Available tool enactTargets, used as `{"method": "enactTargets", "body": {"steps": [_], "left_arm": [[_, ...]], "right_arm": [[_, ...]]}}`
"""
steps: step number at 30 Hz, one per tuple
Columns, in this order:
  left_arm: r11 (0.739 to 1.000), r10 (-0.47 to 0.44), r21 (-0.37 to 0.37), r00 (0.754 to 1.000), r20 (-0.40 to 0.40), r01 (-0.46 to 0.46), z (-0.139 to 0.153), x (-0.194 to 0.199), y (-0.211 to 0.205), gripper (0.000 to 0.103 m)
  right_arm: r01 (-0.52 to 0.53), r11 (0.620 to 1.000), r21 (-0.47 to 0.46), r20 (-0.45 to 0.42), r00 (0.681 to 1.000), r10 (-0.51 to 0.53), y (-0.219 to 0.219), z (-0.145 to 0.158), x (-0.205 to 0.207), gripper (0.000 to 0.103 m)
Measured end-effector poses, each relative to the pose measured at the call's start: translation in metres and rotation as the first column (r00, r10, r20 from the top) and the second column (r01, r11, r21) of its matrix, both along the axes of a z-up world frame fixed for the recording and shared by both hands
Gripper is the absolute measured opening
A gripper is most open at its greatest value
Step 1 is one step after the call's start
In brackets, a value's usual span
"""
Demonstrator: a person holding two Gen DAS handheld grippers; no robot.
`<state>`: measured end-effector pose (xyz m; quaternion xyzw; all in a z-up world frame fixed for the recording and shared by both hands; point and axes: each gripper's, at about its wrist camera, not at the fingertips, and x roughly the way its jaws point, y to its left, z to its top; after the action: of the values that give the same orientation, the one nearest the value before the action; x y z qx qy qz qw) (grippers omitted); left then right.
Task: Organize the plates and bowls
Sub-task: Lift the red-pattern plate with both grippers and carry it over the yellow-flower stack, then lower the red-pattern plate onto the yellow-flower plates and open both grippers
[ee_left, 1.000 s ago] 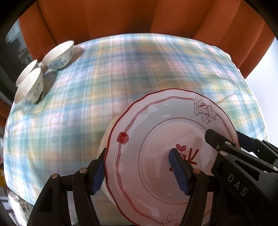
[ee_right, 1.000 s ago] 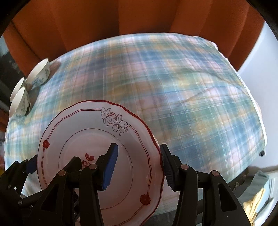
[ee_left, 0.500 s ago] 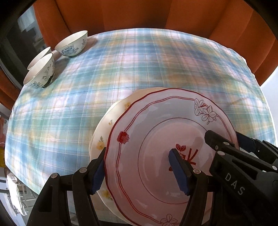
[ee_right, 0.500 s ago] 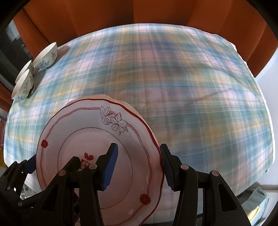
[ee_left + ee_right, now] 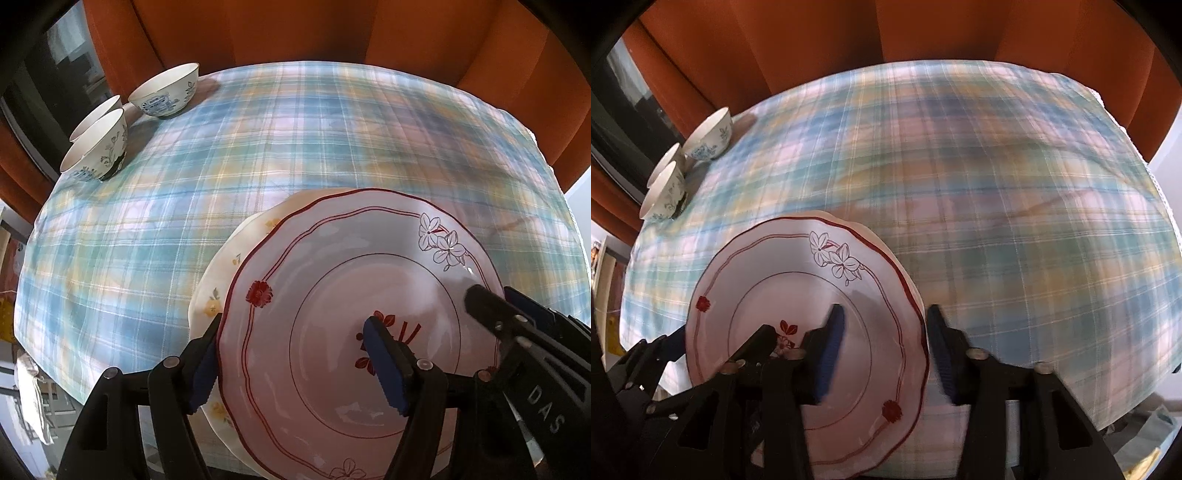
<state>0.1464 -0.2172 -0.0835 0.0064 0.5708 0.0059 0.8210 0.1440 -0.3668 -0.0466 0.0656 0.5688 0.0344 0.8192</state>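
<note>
A white plate with a red rim and flower drawings [image 5: 351, 295] is held flat just above a cream plate with yellow flowers [image 5: 225, 280] on the plaid tablecloth. My left gripper [image 5: 299, 363] is shut on the red-rimmed plate's left edge. My right gripper [image 5: 884, 349] is shut on its right edge [image 5: 849, 332]. The right gripper also shows at the right of the left wrist view [image 5: 517, 317]. Three blue-patterned white bowls [image 5: 164, 90] stand at the table's far left corner; they also show in the right wrist view [image 5: 709, 134].
The plaid tablecloth [image 5: 332, 140] covers the table. Orange curtains [image 5: 923, 33] hang behind its far edge. A dark window [image 5: 48, 74] is at the far left. The table's right edge [image 5: 1160, 192] drops off toward a white wall.
Both grippers have carried the red-rimmed plate forward and down over the table. The cream plate has come into view beneath it and the bowls look closer.
</note>
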Motion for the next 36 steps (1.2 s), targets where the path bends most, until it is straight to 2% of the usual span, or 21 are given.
{"method": "enactTargets", "body": {"steps": [2, 3, 16, 23, 25, 27, 29, 31, 36], "left_arm": [[1.000, 0.011, 0.003, 1.000, 0.001, -0.011, 0.000, 0.000, 0.001, 0.074], [1.000, 0.016, 0.003, 1.000, 0.001, -0.016, 0.000, 0.000, 0.002, 0.074], [0.994, 0.088, 0.060, 0.996, 0.029, -0.090, -0.003, -0.001, 0.013, 0.081], [0.994, 0.105, 0.013, 0.994, 0.007, -0.106, -0.008, -0.005, 0.022, 0.090], [0.995, 0.102, 0.012, 0.995, 0.011, -0.102, -0.006, -0.006, 0.022, 0.090], [0.995, 0.097, 0.008, 0.995, 0.020, -0.097, -0.003, -0.007, 0.025, 0.092], [0.996, 0.093, -0.004, 0.995, 0.030, -0.093, 0.000, -0.009, 0.029, 0.093], [0.996, 0.086, -0.014, 0.996, 0.040, -0.085, 0.003, -0.010, 0.034, 0.093], [0.997, 0.070, -0.035, 0.995, 0.068, -0.068, 0.009, -0.012, 0.055, 0.093]], "right_arm": [[0.002, 1.000, -0.003, -0.007, 1.000, -0.002, -0.002, -0.002, 0.001, 0.028], [0.004, 1.000, -0.002, -0.015, 1.000, -0.004, -0.003, -0.003, 0.002, 0.027], [-0.089, 0.996, -0.025, 0.000, 0.996, 0.089, 0.015, -0.004, 0.006, 0.027], [-0.094, 0.995, -0.023, 0.003, 0.996, 0.094, 0.017, -0.004, 0.006, 0.027], [-0.096, 0.995, -0.024, 0.004, 0.995, 0.096, 0.018, -0.004, 0.006, 0.033], [-0.101, 0.995, -0.013, 0.001, 0.995, 0.101, 0.019, -0.004, 0.006, 0.045], [-0.108, 0.994, -0.008, 0.005, 0.994, 0.109, 0.023, -0.002, 0.005, 0.062], [-0.114, 0.993, -0.013, 0.017, 0.993, 0.114, 0.029, 0.002, 0.004, 0.068], [-0.106, 0.994, -0.036, 0.035, 0.994, 0.107, 0.048, 0.010, 0.002, 0.069]]}}
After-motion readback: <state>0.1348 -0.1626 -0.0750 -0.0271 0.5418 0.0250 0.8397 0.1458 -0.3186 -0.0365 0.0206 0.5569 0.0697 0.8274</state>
